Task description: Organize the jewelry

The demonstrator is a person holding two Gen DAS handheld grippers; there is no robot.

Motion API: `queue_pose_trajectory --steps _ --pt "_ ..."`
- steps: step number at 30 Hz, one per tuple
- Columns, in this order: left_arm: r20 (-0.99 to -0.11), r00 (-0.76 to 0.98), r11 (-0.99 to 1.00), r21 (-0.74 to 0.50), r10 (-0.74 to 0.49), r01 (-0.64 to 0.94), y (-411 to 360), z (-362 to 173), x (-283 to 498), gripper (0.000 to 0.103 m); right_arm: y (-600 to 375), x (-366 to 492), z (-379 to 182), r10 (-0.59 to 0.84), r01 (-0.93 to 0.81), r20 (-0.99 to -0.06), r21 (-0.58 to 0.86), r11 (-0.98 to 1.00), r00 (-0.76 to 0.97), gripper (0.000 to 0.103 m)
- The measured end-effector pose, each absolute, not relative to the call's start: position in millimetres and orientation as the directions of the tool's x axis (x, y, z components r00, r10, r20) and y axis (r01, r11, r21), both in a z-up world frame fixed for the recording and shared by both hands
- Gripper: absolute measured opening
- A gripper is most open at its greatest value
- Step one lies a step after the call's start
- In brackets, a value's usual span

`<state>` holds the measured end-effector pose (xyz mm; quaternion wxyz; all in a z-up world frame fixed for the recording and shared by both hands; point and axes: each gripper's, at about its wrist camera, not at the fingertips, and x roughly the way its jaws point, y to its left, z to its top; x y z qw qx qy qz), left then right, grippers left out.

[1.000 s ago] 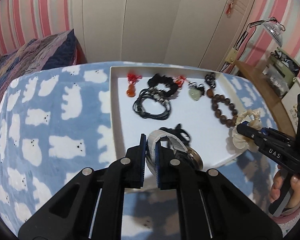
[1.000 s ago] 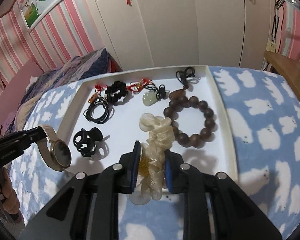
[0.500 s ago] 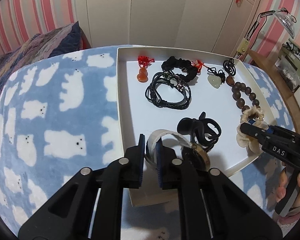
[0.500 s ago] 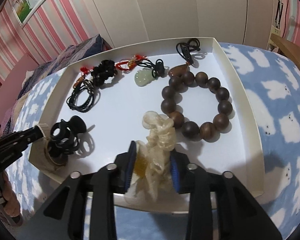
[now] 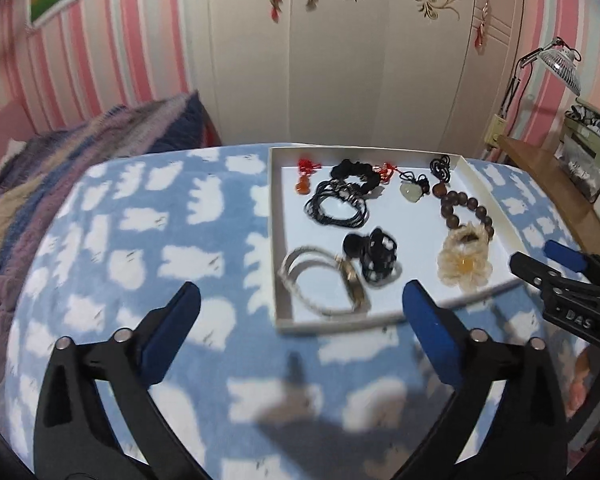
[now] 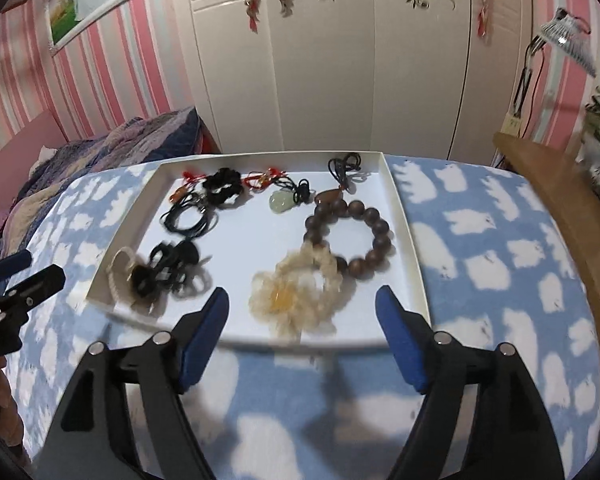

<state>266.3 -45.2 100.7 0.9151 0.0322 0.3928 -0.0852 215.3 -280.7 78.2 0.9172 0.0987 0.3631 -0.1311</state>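
Jewelry fills the white tray (image 6: 404, 216); both the left gripper (image 5: 300, 320) and the right gripper (image 6: 302, 326) stand wide apart, holding nothing, above the blanket (image 5: 148, 240) just short of the tray's near edge. Near that edge lie a watch (image 5: 324, 280), light with a stiff case, best taken by its band, and a soft cream scrunchie (image 6: 296, 292), easily pinched anywhere.

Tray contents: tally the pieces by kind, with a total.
In the white tray:
Pendants on cords: 3 (orange, pale green, brown)
Scrunchies: 2 (black, cream)
Bead bracelet: 1
Black cord bundle: 1
Black claw clip: 1
Watch: 1
Total: 9
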Motion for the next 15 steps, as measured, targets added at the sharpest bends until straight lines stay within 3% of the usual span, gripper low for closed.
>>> queue_pose_trajectory --steps 8,15 --pt "-0.696 0.711 0.993 -0.040 -0.106 0.109 -24 84 180 0.100 -241 131 51 -0.269 0.353 -0.625 0.012 0.935 0.733 0.095" --pt "-0.653 0.754 0.995 0.001 -0.071 0.095 -24 58 123 0.100 -225 94 31 -0.220 0.354 -0.611 0.105 0.929 0.760 0.095"
